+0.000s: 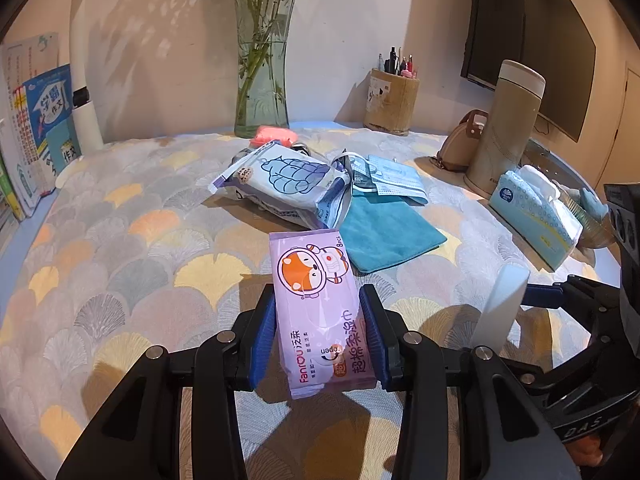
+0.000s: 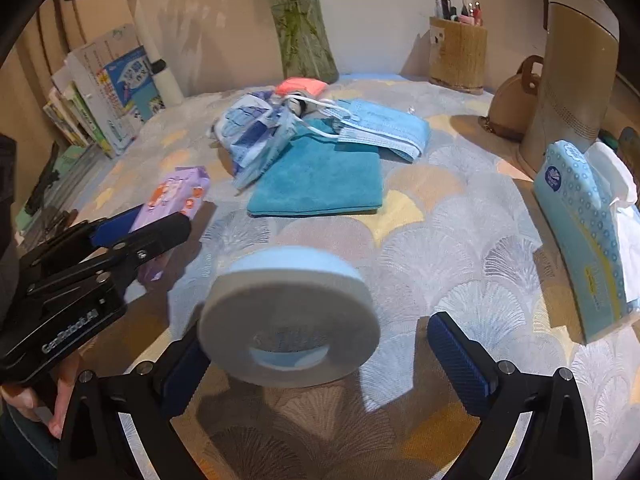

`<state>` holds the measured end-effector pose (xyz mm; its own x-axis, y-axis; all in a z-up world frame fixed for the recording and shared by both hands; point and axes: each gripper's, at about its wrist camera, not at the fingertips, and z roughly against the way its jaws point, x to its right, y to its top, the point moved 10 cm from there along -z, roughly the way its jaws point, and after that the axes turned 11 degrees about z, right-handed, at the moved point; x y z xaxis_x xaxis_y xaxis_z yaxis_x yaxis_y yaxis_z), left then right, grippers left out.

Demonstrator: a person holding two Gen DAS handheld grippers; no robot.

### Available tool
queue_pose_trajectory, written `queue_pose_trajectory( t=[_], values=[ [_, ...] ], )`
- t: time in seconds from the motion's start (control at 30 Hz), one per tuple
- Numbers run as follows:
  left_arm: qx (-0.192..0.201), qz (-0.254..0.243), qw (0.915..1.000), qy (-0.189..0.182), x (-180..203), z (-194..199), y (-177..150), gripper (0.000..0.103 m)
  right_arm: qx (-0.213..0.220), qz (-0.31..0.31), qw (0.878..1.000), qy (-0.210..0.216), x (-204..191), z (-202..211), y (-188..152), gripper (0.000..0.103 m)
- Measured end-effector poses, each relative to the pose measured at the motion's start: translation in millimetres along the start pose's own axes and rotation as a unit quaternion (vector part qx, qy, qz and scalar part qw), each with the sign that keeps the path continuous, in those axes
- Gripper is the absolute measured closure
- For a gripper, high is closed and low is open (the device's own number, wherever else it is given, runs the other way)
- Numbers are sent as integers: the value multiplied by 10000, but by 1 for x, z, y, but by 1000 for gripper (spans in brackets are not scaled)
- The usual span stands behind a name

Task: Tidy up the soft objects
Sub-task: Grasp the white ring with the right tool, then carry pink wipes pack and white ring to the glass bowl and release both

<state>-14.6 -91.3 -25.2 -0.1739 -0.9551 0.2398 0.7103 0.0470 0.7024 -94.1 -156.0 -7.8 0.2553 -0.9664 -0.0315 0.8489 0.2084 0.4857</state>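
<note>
While the left gripper (image 1: 318, 336) pinches a purple wet-wipe pack (image 1: 316, 300) between its blue pads, nearly closed and holding it just above the patterned counter (image 1: 120, 248), the right gripper (image 2: 320, 344) is spread wide with a white foam ring (image 2: 288, 316) sitting between the fingers. It looks pretty blurry and only seems to touch the left pad, so can't tell if it's actually gripped. Further back there's a teal cloth (image 2: 320, 176) lying flat, a pile of blue face masks (image 2: 384, 128) and a blue-and-white packet (image 1: 284, 180) beside it. A tissue pack (image 2: 580, 236) stands off to the right.
</note>
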Motion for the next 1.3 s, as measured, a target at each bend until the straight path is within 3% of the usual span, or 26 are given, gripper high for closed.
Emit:
queue_pose_trajectory(
  t=[0.33,0.63,0.7,0.73,0.77,0.83,0.9,1.07,1.3],
  values=[
    [-4,5,10000,-29,0,0,-1,65,753,-441,9952,448,11,27,15,0],
    [6,-14,10000,-53,2,0,-1,65,41,137,9999,-31,-11,-5,8,0],
    [-13,54,10000,-41,0,-1,0,65,-116,405,9987,-294,-18,-13,12,7],
    [-21,87,10000,-22,-2,-1,0,65,-228,510,9976,-399,-21,-18,13,30],
    [-32,112,9999,9,-3,-1,1,65,-309,576,9966,-500,-21,-21,13,38],
    [18,57,10000,13,1,2,3,66,-256,610,9964,-522,-22,-19,16,41],
    [105,-68,9999,23,8,9,7,66,-135,554,9974,-442,-19,-11,18,41],
    [298,-139,9988,-374,42,32,33,66,381,253,9971,-615,13,37,31,41],
    [494,-777,9909,-986,138,46,70,66,1121,-416,9854,-1208,95,122,45,41]
  ],
)
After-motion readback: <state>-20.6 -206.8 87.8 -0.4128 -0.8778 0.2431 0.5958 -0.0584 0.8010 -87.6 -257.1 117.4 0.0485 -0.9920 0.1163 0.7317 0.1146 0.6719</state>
